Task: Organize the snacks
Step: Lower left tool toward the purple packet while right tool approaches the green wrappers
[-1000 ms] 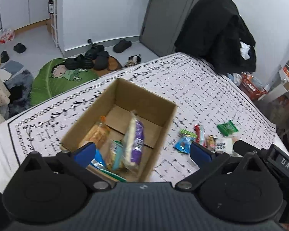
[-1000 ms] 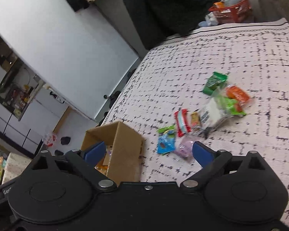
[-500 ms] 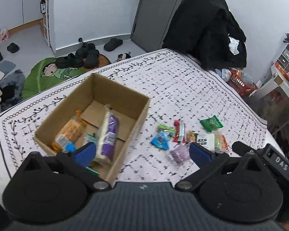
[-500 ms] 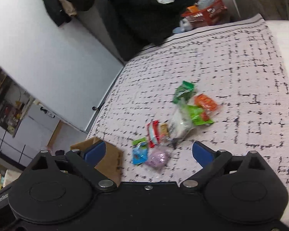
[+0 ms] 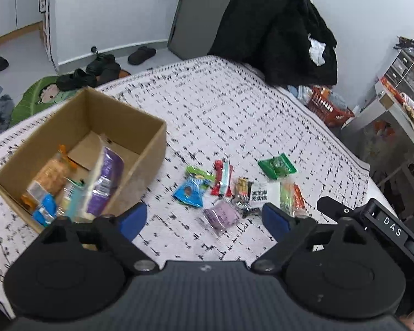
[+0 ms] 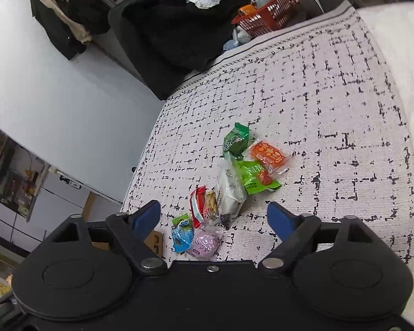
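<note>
Several small snack packets lie loose on the patterned cloth: a purple one (image 5: 221,216), a blue one (image 5: 190,190), a red one (image 5: 222,178), a white one (image 5: 263,194) and a dark green one (image 5: 276,165). A cardboard box (image 5: 149,149) at the left holds a purple bag (image 5: 105,179) and several other snacks. My left gripper (image 5: 204,218) hovers over the purple packet, jaws closing, nothing pressed between the pads. My right gripper (image 6: 214,216) hangs above the same pile, over the white packet (image 6: 230,190) and purple packet (image 6: 204,244), jaws closing and empty. An orange packet (image 6: 267,155) lies beyond.
A black coat (image 5: 276,27) is draped at the far edge of the bed. An orange basket (image 5: 328,107) sits on the floor past the right edge. Shoes (image 5: 96,69) and a green mat (image 5: 33,99) lie on the floor at the left. Shelving (image 5: 400,82) stands at the right.
Both grippers have moved toward the loose snack pile and sunk a little, so the box has slid to the left in view. Both pairs of jaws have narrowed slightly.
</note>
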Motion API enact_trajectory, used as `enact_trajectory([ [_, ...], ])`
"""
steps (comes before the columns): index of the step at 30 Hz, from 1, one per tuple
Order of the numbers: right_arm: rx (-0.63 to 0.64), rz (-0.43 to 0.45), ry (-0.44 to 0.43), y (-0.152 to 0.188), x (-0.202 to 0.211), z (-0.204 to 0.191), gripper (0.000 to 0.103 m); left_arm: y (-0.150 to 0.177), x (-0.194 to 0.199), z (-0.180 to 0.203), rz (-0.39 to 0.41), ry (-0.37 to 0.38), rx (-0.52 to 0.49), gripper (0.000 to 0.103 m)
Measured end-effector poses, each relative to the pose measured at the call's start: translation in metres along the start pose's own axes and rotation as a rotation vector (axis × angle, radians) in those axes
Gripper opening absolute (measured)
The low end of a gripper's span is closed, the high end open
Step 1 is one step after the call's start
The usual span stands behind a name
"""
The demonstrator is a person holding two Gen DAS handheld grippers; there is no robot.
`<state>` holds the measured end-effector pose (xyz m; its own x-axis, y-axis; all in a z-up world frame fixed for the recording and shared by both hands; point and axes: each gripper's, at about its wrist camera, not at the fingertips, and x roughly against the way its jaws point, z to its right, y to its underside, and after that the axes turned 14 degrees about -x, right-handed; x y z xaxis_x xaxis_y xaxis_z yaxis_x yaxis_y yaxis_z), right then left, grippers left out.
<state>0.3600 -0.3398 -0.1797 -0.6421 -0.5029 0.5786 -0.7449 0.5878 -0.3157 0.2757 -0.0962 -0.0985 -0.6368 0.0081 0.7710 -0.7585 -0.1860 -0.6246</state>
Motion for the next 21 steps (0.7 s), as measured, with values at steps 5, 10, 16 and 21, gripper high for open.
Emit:
enact_trajectory([
  [5,-0.026,-0.013,0.007,-0.005,-0.012,0.011,0.076,0.003,-0.020,0.008,-0.030,0.006,0.006,0.081],
  [10,-0.048,-0.036,0.015,-0.010,-0.025,0.019,0.071,0.004,-0.041,0.016,-0.063,0.001,0.010,0.076],
  [16,-0.049,-0.062,0.017,-0.012,-0.039,0.021,0.069,0.005,-0.065,0.020,-0.097,-0.002,0.012,0.073],
  [21,-0.059,-0.074,0.025,-0.010,-0.049,0.023,0.068,0.006,-0.085,0.022,-0.120,-0.006,0.011,0.073],
])
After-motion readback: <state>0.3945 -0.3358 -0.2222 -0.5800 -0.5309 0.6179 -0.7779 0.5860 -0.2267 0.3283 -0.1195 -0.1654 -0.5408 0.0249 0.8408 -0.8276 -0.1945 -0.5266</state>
